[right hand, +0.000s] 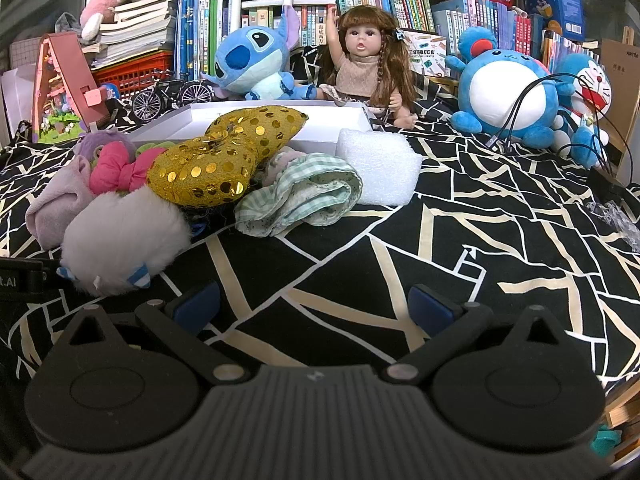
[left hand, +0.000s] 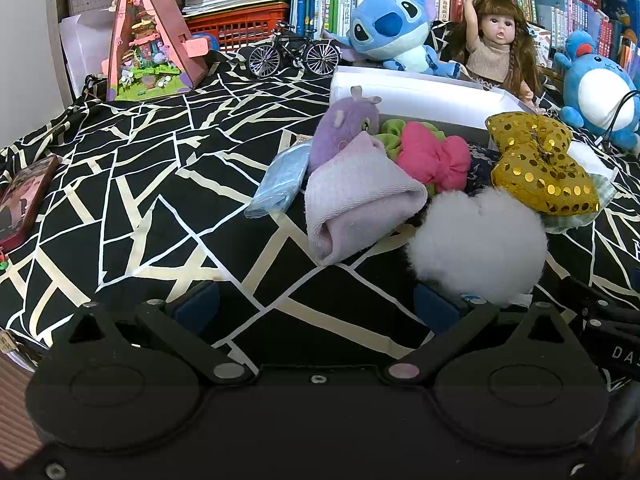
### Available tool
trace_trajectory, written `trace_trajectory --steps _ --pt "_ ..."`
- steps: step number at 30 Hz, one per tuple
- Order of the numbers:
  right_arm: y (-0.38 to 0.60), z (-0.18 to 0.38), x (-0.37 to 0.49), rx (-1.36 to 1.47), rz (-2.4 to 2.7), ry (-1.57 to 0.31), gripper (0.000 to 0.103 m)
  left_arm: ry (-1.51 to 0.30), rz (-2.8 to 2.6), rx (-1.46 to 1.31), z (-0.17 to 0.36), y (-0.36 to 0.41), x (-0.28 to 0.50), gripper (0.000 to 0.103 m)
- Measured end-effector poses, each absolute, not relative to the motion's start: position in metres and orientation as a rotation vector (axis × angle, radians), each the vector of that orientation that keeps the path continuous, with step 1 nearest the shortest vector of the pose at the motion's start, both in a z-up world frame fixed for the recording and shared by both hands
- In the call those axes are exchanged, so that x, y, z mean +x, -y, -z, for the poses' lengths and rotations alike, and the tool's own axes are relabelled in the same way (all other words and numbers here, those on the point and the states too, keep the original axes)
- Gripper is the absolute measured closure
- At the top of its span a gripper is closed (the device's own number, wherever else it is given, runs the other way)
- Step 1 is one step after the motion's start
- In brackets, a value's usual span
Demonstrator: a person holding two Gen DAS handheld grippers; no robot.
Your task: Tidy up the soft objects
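A heap of soft things lies on the black patterned cloth in front of a white box (left hand: 420,92) (right hand: 320,120): a gold sequin bow (left hand: 540,160) (right hand: 224,160), a white fluffy pom (left hand: 476,240) (right hand: 124,236), a pink bow (left hand: 432,158) (right hand: 120,172), a lilac sock (left hand: 360,200) (right hand: 56,204), a purple plush (left hand: 344,128), a light blue cloth (left hand: 280,180), a green checked cloth (right hand: 304,196) and a white foam block (right hand: 380,172). My left gripper (left hand: 316,308) is open and empty, just short of the pom. My right gripper (right hand: 314,304) is open and empty over bare cloth.
Behind the box sit a Stitch plush (left hand: 396,32) (right hand: 256,64), a doll (left hand: 496,44) (right hand: 364,64), a blue round plush (left hand: 600,88) (right hand: 504,88), a Doraemon plush (right hand: 588,96), a model bicycle (left hand: 292,52) and a pink triangular model house (left hand: 152,40). Cables (right hand: 560,100) hang at right.
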State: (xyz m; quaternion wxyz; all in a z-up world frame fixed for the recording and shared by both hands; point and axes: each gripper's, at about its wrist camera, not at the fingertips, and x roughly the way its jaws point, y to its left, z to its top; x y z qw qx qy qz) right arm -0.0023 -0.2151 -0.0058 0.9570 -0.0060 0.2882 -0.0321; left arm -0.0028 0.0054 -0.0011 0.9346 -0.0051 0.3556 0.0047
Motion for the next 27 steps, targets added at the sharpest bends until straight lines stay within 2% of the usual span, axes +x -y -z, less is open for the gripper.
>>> trace_trajectory --steps 19,27 --pt "0.22 0.011 -0.006 -0.013 0.034 -0.536 0.0 -0.737 0.025 -0.025 -0.004 -0.011 0.0 0.0" --pt "0.233 -0.001 -0.014 0.056 -0.037 -0.49 0.001 -0.634 0.109 -0.059 -0.028 -0.017 -0.018 0.0"
